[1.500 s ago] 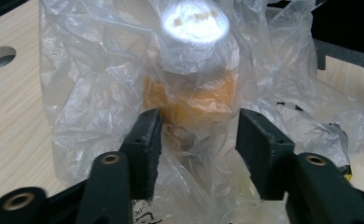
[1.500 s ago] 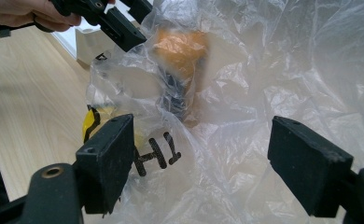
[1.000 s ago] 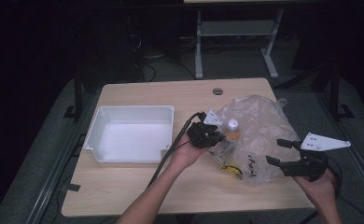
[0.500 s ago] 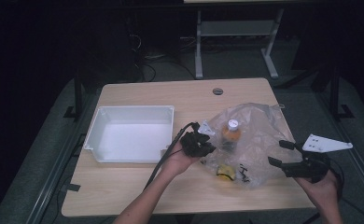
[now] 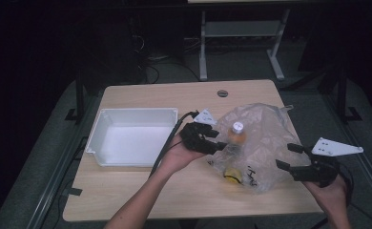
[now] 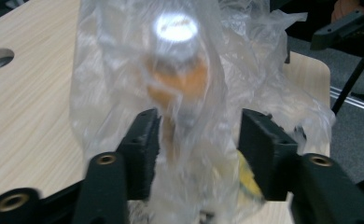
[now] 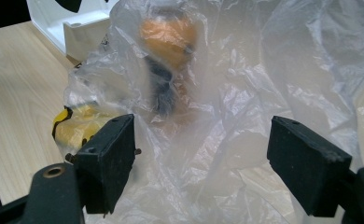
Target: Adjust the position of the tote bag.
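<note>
A crumpled clear plastic bag (image 5: 270, 138) lies on the right half of the wooden table (image 5: 127, 195). Inside it stands a small bottle (image 5: 237, 131) with a white cap and orange contents, and a yellow item (image 5: 232, 175) lies lower down. My left gripper (image 5: 217, 140) reaches in from the left, open. In the left gripper view its jaws (image 6: 199, 154) straddle the bottle's (image 6: 178, 70) lower part through the bag film. My right gripper (image 5: 285, 155) is open at the bag's right edge. The right gripper view has its wide jaws (image 7: 201, 158) facing the bag, bottle (image 7: 168, 35) and yellow item (image 7: 75, 123).
A white rectangular tray (image 5: 131, 112) sits on the table's left half, beside the left hand. A round cable hole (image 5: 222, 93) is near the table's back edge. A grey metal frame (image 5: 241, 33) stands on the floor behind the table.
The bag has been pulled in and crumpled smaller, and the bottle inside now stands out more plainly. The left gripper shifted slightly left and lower. The right gripper stayed near the bag's right edge.
</note>
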A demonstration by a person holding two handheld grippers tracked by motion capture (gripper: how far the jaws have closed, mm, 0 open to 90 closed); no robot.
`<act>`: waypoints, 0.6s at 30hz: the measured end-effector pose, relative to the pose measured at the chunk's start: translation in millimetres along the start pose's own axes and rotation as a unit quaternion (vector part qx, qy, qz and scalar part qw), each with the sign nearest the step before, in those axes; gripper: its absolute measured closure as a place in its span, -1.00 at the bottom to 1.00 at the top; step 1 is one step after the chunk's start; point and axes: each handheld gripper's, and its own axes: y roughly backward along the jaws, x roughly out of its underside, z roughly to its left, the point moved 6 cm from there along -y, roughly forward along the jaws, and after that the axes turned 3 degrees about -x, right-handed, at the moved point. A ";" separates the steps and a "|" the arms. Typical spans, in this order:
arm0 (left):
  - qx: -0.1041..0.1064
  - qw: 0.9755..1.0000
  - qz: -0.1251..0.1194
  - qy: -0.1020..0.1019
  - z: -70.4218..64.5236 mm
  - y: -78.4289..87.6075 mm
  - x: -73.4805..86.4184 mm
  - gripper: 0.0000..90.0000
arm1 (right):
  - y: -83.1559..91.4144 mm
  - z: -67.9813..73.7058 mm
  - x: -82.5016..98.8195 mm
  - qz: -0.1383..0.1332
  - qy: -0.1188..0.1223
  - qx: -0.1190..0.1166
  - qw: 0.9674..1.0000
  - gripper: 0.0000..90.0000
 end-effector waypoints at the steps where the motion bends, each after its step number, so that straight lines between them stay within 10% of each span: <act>1: 0.000 1.000 0.000 0.000 0.0 0.0 0.0 -0.05 | 0.0 -0.8 0.2 -0.002 -0.001 0.001 1.000 -0.49; 8: -0.035 0.999 0.037 -0.008 2.4 -29.7 -9.0 -0.10 | -0.9 -2.8 0.1 -0.004 -0.001 -0.004 1.000 -0.49; 11: -0.030 0.998 0.044 -0.017 5.3 -34.6 -5.9 0.47 | -0.9 -3.1 0.6 -0.002 0.000 -0.005 1.000 -0.49; 18: -0.044 0.998 0.045 -0.010 13.2 -31.0 3.4 0.93 | -1.2 -2.7 0.4 -0.002 0.000 -0.004 1.000 -0.49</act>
